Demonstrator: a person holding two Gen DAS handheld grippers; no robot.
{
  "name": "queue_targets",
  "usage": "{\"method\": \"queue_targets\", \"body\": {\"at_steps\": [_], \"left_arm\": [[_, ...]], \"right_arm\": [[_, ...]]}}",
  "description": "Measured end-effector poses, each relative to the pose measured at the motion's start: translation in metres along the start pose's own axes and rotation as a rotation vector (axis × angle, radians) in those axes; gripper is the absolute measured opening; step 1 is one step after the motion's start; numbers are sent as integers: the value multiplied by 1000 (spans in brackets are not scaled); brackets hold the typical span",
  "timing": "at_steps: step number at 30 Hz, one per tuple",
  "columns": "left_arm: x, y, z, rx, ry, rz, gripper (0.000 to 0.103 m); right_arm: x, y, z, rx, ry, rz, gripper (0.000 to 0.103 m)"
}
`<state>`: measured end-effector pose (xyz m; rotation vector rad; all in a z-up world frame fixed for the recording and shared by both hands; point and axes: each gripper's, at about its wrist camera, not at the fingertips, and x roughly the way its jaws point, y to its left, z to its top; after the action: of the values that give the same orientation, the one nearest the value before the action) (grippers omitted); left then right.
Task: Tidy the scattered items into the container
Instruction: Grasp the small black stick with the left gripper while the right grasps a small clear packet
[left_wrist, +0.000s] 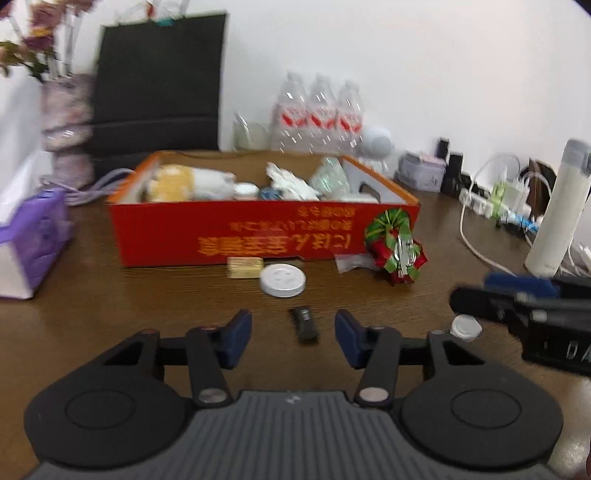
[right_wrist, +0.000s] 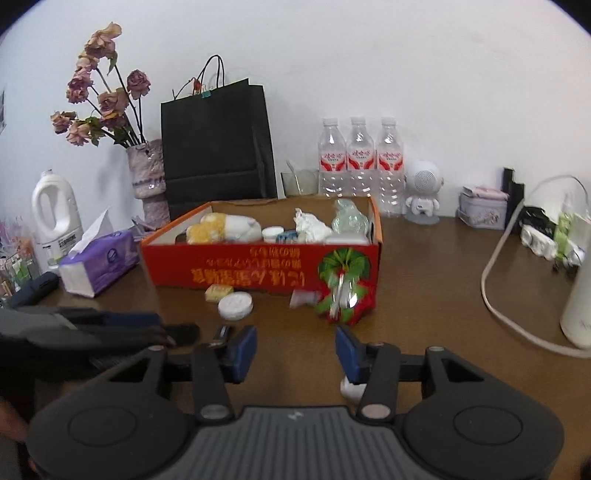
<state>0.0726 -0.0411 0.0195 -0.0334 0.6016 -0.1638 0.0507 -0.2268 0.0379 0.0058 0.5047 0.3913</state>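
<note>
Two hand-held grippers hover low over a dark brown wooden table (left_wrist: 110, 314), side by side.

The left gripper (left_wrist: 293, 334) has its blue-padded jaws parted. A small black oblong object (left_wrist: 304, 325), perhaps a clip, lies on the table in the gap between them, touched by neither pad. To its right, a small white bottle cap (left_wrist: 466, 326) sits on the table just below the tip of the right gripper (right_wrist: 295, 352), which enters the left wrist view from the right edge.

The right gripper's jaws are also released, with bare tabletop between them. The white cap shows only as a sliver beside and under its right finger (right_wrist: 349, 354); whether they touch cannot be told.

Farther away stands a red open-topped cardboard box with gold lettering (left_wrist: 221, 240), already holding a yellow-and-white soft toy (right_wrist: 221, 227), crumpled white paper (right_wrist: 312, 227) and other small things. Scattered on the table against its near wall are a small yellow packet (left_wrist: 245, 266), a round white lid (left_wrist: 282, 280), a scrap of clear wrapper (left_wrist: 351, 263) and a red-and-green ribbon bow (left_wrist: 397, 247) that leans on the box's right corner.

A purple tissue pack (right_wrist: 99, 264) lies at left; a white cable (right_wrist: 495, 291) curves at right.
</note>
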Motion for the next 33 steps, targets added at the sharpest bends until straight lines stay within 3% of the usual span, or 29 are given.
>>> {"method": "queue_targets", "body": {"at_steps": [3, 4, 5, 7, 12, 14, 18, 22, 26, 28, 30, 33], "left_arm": [[22, -6, 2, 15, 40, -25, 50], [26, -8, 2, 20, 49, -24, 43], [31, -8, 1, 25, 61, -25, 28], [36, -6, 0, 20, 78, -30, 17], [33, 8, 0, -13, 62, -31, 15], [31, 15, 1, -50, 51, -29, 2], [30, 27, 2, -109, 36, -41, 2], [26, 27, 2, -106, 16, -51, 2], [24, 26, 1, -96, 11, -56, 2], [24, 25, 1, -90, 7, -69, 5], [25, 23, 1, -80, 11, -69, 7], [34, 17, 1, -54, 40, -49, 35]], "right_arm": [[28, -3, 18, 31, 14, 48, 44], [40, -4, 23, 42, 27, 72, 44], [53, -4, 27, 50, 42, 86, 44], [80, -2, 32, 56, 75, 98, 43], [115, 3, 28, -1, 112, 10, 42], [115, 0, 26, -10, 114, -46, 44], [122, -5, 28, 7, 126, -54, 49], [139, 2, 30, -20, 159, -71, 48], [147, 4, 28, -21, 183, -101, 24], [147, 8, 27, -54, 197, -104, 18], [144, 10, 27, -68, 208, -88, 4], [138, 10, 25, -62, 220, -58, 2]]}}
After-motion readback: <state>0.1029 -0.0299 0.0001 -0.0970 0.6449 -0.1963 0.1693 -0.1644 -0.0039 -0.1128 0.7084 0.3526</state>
